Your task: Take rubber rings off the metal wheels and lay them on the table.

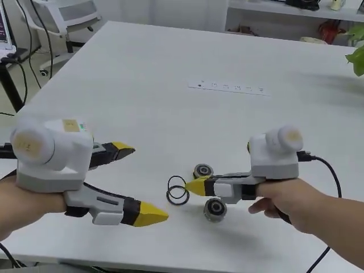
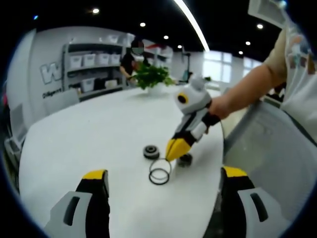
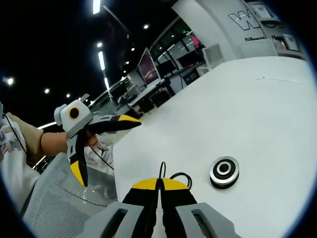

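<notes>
White table [image 1: 170, 85], shelves way behind. In the head view the left gripper [image 1: 147, 183] was spread wide with nothing in it. The right gripper [image 1: 193, 186] was clamped shut on a rubber ring [image 1: 176, 183], with a second ring [image 1: 178, 197] just off its tip. One metal wheel [image 1: 203, 170] sat beyond its jaws and another wheel [image 1: 215, 209] on the nearer side. In the left gripper view both rings lay ahead between its jaws. In the right gripper view the ring poked up from the closed tips.

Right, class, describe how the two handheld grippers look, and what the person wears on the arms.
Both the left gripper and right gripper have white-grey bodies, black jaw sections and pointed yellow tips. A black cable trails from the right one's handle. The person wears a short beige sleeve; forearms are bare.
</notes>
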A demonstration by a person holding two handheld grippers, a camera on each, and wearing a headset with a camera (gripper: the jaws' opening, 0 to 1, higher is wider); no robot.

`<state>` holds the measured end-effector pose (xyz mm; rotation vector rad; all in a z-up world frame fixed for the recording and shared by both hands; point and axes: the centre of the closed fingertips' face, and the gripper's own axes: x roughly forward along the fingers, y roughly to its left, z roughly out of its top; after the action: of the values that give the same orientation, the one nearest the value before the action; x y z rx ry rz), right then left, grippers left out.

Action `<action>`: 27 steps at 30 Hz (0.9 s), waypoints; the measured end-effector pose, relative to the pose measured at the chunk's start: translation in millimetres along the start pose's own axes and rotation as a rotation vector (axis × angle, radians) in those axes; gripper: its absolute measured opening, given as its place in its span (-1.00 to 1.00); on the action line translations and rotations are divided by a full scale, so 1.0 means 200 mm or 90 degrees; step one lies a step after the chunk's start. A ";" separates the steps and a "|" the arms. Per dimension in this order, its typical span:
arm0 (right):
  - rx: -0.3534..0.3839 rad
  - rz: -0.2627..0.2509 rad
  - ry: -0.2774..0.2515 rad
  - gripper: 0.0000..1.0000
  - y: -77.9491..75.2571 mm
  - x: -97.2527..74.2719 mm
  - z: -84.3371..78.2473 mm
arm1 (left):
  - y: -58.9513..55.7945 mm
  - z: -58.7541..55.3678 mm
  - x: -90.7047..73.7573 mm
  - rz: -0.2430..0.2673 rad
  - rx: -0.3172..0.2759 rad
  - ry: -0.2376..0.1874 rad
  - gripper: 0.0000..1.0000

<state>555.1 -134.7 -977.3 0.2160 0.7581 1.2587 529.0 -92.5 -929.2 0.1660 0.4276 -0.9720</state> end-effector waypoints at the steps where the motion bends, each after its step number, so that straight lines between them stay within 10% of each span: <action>1: 0.004 0.001 0.003 -1.00 0.00 0.00 -0.01 | 0.00 0.00 0.00 0.002 -0.002 0.000 0.89; 27: 0.016 -0.035 0.035 -1.00 -0.11 0.04 -0.07 | 0.03 -0.05 -0.01 0.011 -0.023 0.009 0.86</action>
<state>564.2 -138.5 -1002.0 0.1802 0.8219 1.2078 530.7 -83.4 -938.2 0.1443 0.4554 -0.9463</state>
